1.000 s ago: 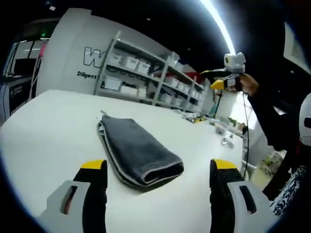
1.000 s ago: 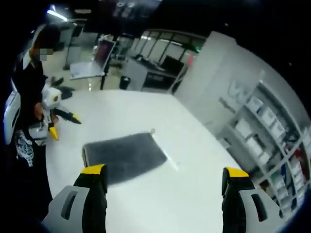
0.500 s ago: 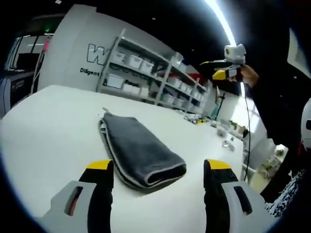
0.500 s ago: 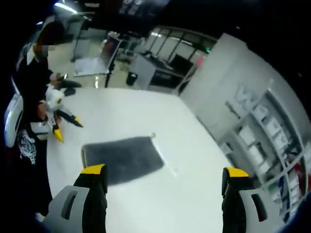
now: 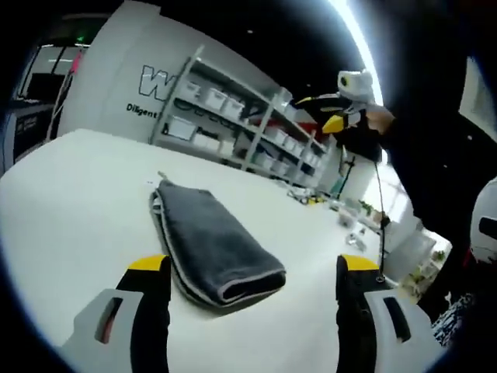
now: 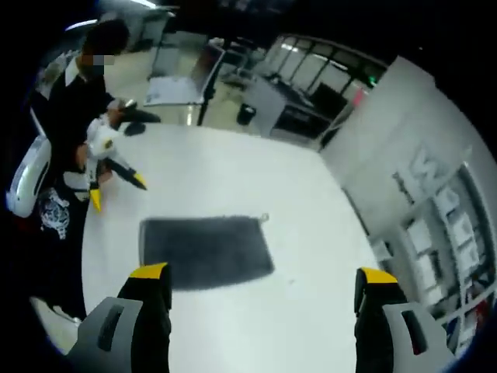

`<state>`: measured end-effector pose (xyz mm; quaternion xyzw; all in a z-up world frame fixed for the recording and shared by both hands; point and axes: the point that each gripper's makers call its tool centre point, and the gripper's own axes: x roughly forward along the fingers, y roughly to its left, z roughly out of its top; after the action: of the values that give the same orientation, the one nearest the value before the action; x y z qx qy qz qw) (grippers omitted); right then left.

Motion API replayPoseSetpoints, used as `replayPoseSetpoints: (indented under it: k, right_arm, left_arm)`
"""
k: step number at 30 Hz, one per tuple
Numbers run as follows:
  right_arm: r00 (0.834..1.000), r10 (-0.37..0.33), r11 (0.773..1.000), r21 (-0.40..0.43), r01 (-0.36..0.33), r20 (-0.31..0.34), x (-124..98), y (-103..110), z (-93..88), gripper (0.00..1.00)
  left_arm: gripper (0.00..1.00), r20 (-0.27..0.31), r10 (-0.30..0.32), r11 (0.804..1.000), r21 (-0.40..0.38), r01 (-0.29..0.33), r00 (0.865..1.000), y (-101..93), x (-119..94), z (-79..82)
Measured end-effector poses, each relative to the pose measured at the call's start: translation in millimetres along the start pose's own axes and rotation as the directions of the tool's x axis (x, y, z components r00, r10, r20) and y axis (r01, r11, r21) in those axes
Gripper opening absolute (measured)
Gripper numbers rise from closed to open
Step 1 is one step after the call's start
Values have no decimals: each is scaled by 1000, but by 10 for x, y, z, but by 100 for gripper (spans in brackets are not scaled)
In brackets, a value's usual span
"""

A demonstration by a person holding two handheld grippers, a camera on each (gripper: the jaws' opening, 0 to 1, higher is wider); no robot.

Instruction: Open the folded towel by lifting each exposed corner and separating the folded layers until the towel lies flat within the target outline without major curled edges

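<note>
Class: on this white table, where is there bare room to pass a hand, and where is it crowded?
Bare table lies on all sides of the folded towel: toward the shelves, and between towel and each open tool. In the left gripper view, small clutter crowds the table's far end.

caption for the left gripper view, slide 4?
Open left gripper hovers over a folded grey towel on a white table; shelves behind.

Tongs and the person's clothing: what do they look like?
Each set of tongs has two black jaws with yellow tips on grey slotted housings: left tongs, right tongs. From outside, the right tongs show a white rounded body and a thin dark cable hanging below. The person wears dark long sleeves.
</note>
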<state>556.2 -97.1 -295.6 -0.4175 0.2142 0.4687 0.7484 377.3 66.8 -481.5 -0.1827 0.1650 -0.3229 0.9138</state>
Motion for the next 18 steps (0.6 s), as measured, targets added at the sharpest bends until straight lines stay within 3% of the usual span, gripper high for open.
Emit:
replayPoseSetpoints:
  k: [5,12,18]
  right_arm:
    - [999,36,999,19,-36,-19,92,-121,1,100]
    - [997,63,998,17,-63,-46,153,-297,-7,100]
    - [996,76,997,-6,-77,-45,112,-377,115,100]
  left_arm:
    - [85,-18,-1,1000,-11,1,1000,-6,55,-93]
    - [84,18,23,991,-129,-21,1000,115,32,-15]
    - [82,43,39,988,-152,-32,998,193,10,57]
